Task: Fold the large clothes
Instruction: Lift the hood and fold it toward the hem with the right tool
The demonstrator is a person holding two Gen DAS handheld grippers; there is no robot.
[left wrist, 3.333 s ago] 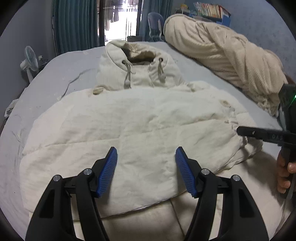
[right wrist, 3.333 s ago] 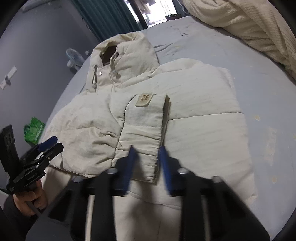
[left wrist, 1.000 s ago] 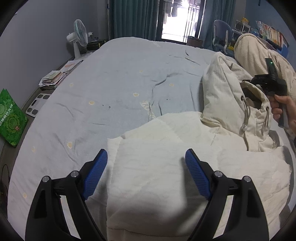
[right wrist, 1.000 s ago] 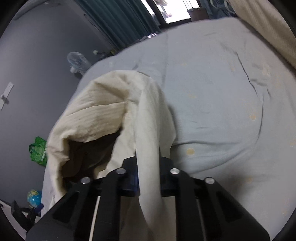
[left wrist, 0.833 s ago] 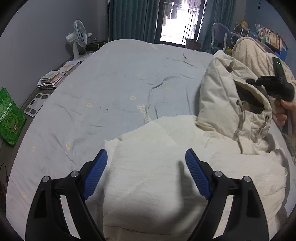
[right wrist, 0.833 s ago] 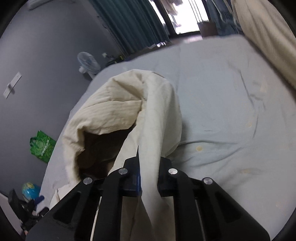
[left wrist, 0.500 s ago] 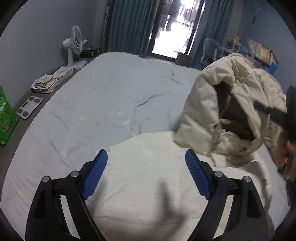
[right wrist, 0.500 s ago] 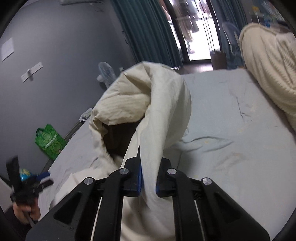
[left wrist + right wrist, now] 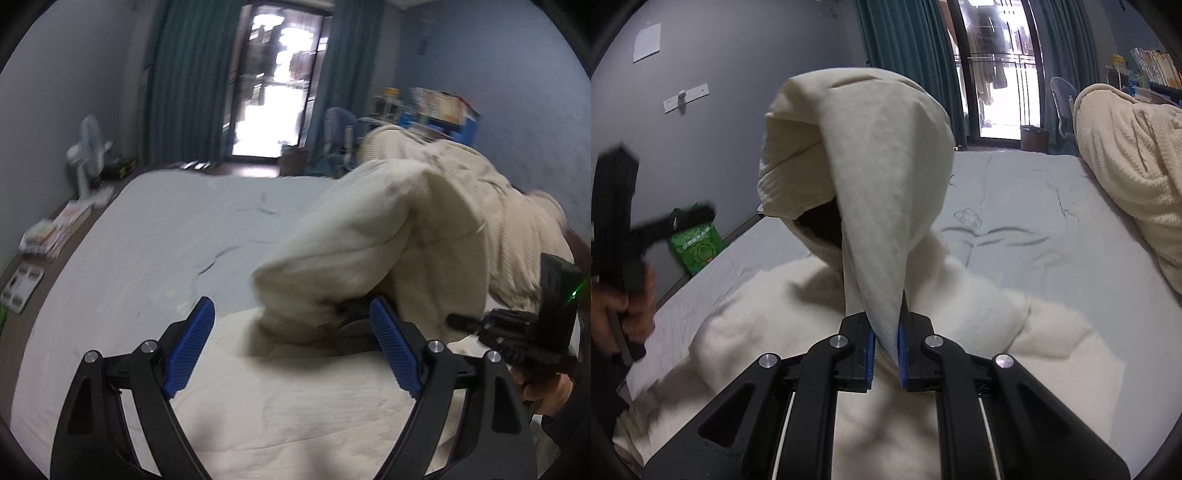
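A cream hooded padded jacket lies on the bed. My right gripper is shut on the tip of its hood, which stands lifted and bent over the jacket's body. In the left wrist view the hood arches over the body, and the right gripper's black body shows at the right edge with the hand. My left gripper is open and empty, held just above the jacket's body. It shows blurred at the left of the right wrist view.
The pale blue bed sheet stretches to the far end. A rolled cream blanket lies along the bed's right side. A fan, papers and a scale are on the floor at the left. A green bag leans on the wall.
My right gripper has pulled the hood up and over toward the jacket's body. The left gripper stayed open and tilted up a little over the body.
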